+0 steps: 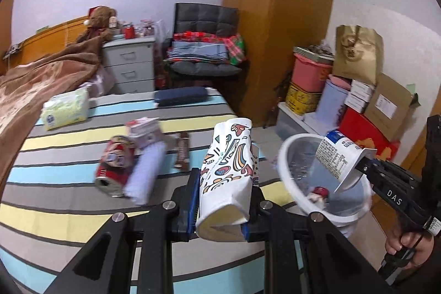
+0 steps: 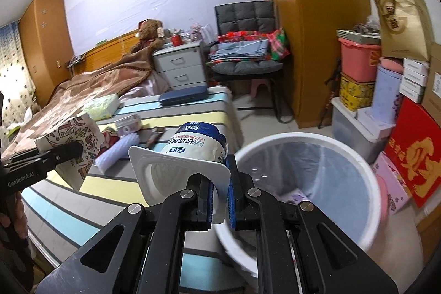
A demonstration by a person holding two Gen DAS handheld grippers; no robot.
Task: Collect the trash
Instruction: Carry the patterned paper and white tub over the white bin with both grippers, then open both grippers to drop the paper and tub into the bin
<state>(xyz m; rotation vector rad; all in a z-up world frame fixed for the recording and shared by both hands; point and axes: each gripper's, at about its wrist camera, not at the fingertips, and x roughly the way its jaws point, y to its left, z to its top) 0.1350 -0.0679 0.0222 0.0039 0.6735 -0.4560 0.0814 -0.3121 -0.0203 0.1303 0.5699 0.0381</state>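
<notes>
Two tools carry trash: left tool (image 1: 223, 208) clamps a patterned white paper carton (image 1: 227, 178), light and crushable, over the striped bed's (image 1: 69, 216) edge; right tool (image 2: 219, 200) pinches a thin-walled white plastic yogurt cup (image 2: 193, 153) by its rim beside the white wastebasket (image 2: 369, 178).

"DAS" on the right gripper (image 1: 366, 161), "GenRobot.AI", slightly blurred, on the left gripper (image 2: 74, 149)
</notes>
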